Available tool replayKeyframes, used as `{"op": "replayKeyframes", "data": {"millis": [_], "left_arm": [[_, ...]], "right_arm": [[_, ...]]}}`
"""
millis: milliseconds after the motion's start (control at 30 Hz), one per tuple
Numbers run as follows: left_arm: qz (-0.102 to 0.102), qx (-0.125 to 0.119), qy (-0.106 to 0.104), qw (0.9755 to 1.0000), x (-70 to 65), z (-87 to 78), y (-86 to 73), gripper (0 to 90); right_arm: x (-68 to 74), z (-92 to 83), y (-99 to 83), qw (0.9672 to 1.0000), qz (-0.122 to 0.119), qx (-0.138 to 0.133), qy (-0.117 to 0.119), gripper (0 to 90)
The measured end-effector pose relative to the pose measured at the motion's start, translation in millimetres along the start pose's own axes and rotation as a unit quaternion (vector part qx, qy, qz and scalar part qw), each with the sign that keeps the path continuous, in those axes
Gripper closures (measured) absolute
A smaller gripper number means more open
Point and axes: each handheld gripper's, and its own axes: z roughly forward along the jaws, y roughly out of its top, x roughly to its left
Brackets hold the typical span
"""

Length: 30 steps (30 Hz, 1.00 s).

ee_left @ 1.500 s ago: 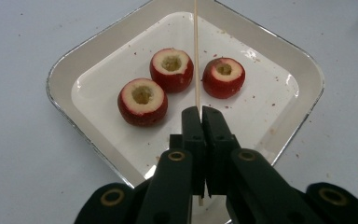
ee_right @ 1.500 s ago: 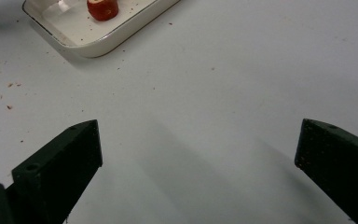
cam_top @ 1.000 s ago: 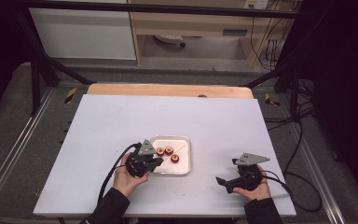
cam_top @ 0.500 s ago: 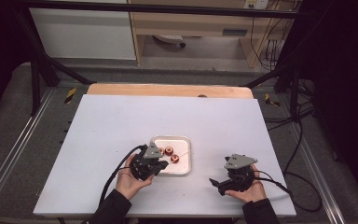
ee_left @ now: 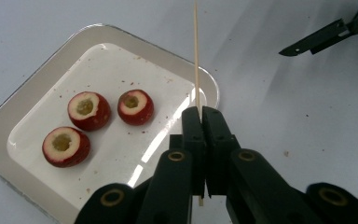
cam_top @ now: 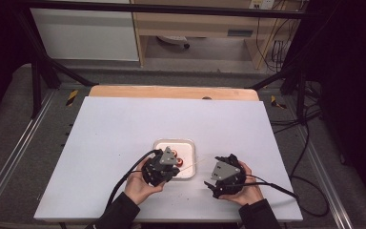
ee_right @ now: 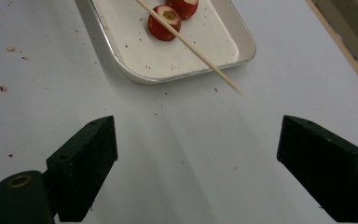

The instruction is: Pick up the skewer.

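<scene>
The left gripper [ee_left: 200, 116] has its two black jaws pressed tight together on a thin, pale wooden stick [ee_left: 196, 56]. The stick is pinched near its lower end, and a short bit pokes out below the jaws. The long part reaches out past the jaws, over the corner of a white square tray [ee_left: 37, 79] with rounded corners and on across the white counter [ee_left: 270, 102].

Three small round red fruits with their middles scooped out lie in the tray. One cored red fruit [ee_left: 135, 107] sits nearest the stick, another [ee_left: 88, 110] is just beside it, and the third [ee_left: 66, 146] lies a little nearer the camera. The stick is not touching any of them.

The right gripper [ee_right: 197, 172] has its jaws wide apart with nothing between them. They have just been closing a little, but there is still a big gap. Below them is only bare counter with tiny red crumbs on it. The tip of the stick [ee_right: 235, 88] points toward this gripper and stops near it, not touching.

In the high view, the left gripper [cam_top: 164, 164] is at the near edge of the tray [cam_top: 159, 144], and the right gripper [cam_top: 224, 174] is close by, to the right of the tray.
</scene>
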Motion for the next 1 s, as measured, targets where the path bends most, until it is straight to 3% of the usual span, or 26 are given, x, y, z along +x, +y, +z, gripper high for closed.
{"op": "replayKeyframes", "data": {"millis": [33, 100, 167, 267, 367, 400, 567, 600, 633, 667, 833, 933, 967, 1000], "left_arm": [[0.0, 0.0, 0.0, 1.0, 0.0, 0.0, 0.0, 88.7], [0.006, 0.003, -0.001, 1.0, -2.8, 1.8, 4.0, 88.7], [0.01, 0.007, -0.004, 0.9999, -5.2, 3.3, 8.1, 88.7], [0.017, 0.015, -0.009, 0.9997, -8.9, 8.0, 14.9, 88.7], [0.02, 0.019, -0.012, 0.9995, -10.5, 10.7, 17.6, 88.7], [0.021, 0.02, -0.016, 0.9994, -12.6, 13.5, 19.8, 88.7], [0.03, 0.027, -0.023, 0.9989, -16.9, 18.6, 24.0, 88.7], [0.031, 0.027, -0.027, 0.9988, -19.3, 20.3, 25.8, 88.7], [0.031, 0.027, -0.027, 0.9988, -19.3, 20.3, 25.8, 88.7], [0.037, 0.03, -0.03, 0.9984, -21.2, 21.5, 27.2, 88.7], [0.037, 0.034, -0.035, 0.9981, -22.8, 23.6, 28.6, 88.7], [0.04, 0.04, -0.039, 0.9976, -23.5, 24.7, 29.1, 88.7], [0.04, 0.04, -0.039, 0.9976, -23.5, 24.7, 29.1, 88.7], [0.041, 0.041, -0.04, 0.9975, -23.6, 25.2, 28.8, 88.7]], "right_arm": [[0.0, 0.0, 0.0, 1.0, 0.0, 0.0, 0.0, 13.4], [1.2, 1.5, 5.1, 0.9994, -0.035, 0.0, -0.003, 16.6], [2.2, 1.6, 6.5, 0.9991, -0.042, 0.002, -0.003, 18.0], [4.6, 4.4, 9.7, 0.9966, -0.082, 0.003, -0.002, 23.6], [5.0, 5.4, 10.3, 0.9948, -0.101, 0.005, -0.002, 26.9], [5.6, 6.3, 10.6, 0.9922, -0.125, 0.006, -0.003, 30.5], [7.7, 8.6, 10.9, 0.9878, -0.155, 0.01, 0.002, 39.2], [8.2, 10.0, 11.0, 0.9833, -0.181, 0.014, 0.002, 44.2], [8.2, 10.0, 11.0, 0.9833, -0.181, 0.014, 0.002, 44.2], [9.1, 11.0, 11.0, 0.98, -0.198, 0.018, 0.004, 49.3], [10.4, 12.6, 10.3, 0.9754, -0.218, 0.03, 0.011, 57.0], [10.0, 14.2, 9.7, 0.9704, -0.239, 0.029, 0.009, 66.3], [10.0, 14.2, 9.7, 0.9704, -0.239, 0.029, 0.009, 66.3], [10.2, 14.0, 9.1, 0.9677, -0.25, 0.034, 0.011, 70.3]]}}
